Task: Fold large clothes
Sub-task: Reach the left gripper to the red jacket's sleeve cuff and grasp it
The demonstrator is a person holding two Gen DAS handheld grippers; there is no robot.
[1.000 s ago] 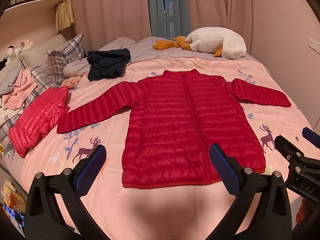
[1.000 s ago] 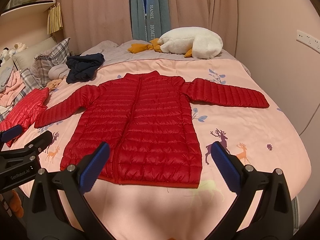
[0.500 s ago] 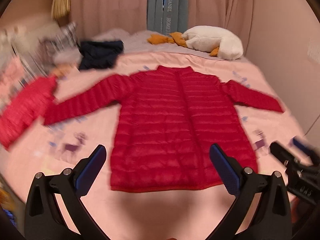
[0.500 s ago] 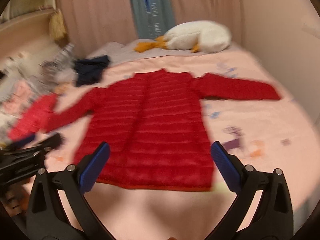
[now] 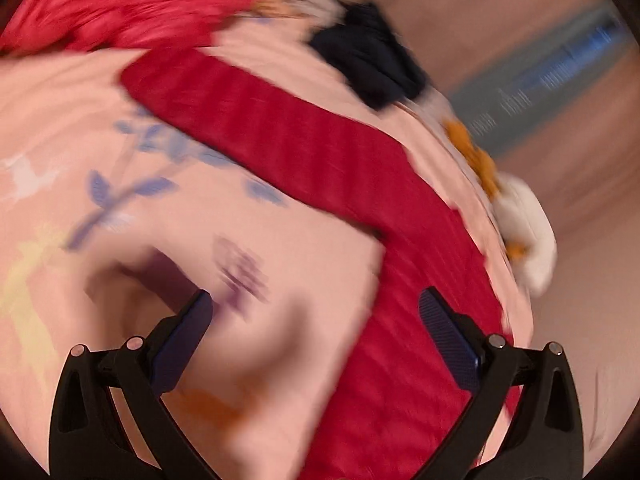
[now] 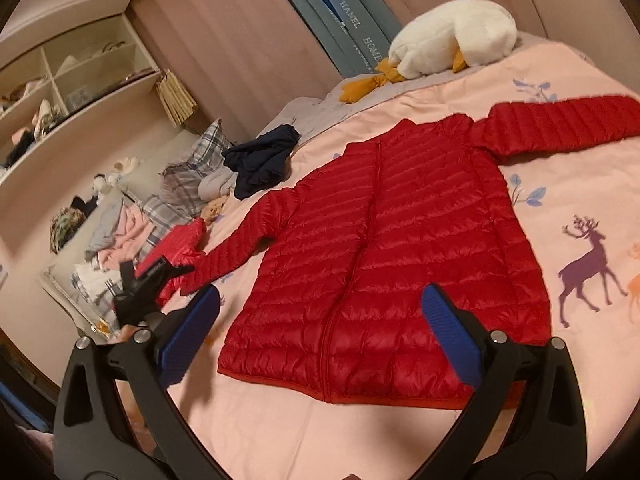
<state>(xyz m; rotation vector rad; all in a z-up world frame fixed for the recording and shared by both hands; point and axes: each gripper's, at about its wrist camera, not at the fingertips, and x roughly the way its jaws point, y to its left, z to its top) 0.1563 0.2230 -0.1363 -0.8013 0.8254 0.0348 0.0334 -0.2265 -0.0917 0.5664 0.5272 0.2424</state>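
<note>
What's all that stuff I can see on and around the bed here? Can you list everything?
puffer jacket: one, red, spread flat mid-bed, sleeves out
second puffer garment: one, lighter red, bunched beyond the left sleeve
dark garment: one, navy, crumpled near the pillows
goose plush: one, white with orange feet, head of bed
plaid pillows: grey check, left side
bedspread: pink, deer and leaf prints
curtains: pink, with a blue lettered strip
shelves: cream, holding small items
left gripper: open, above the sleeve
right gripper: open, over the jacket's hem
</note>
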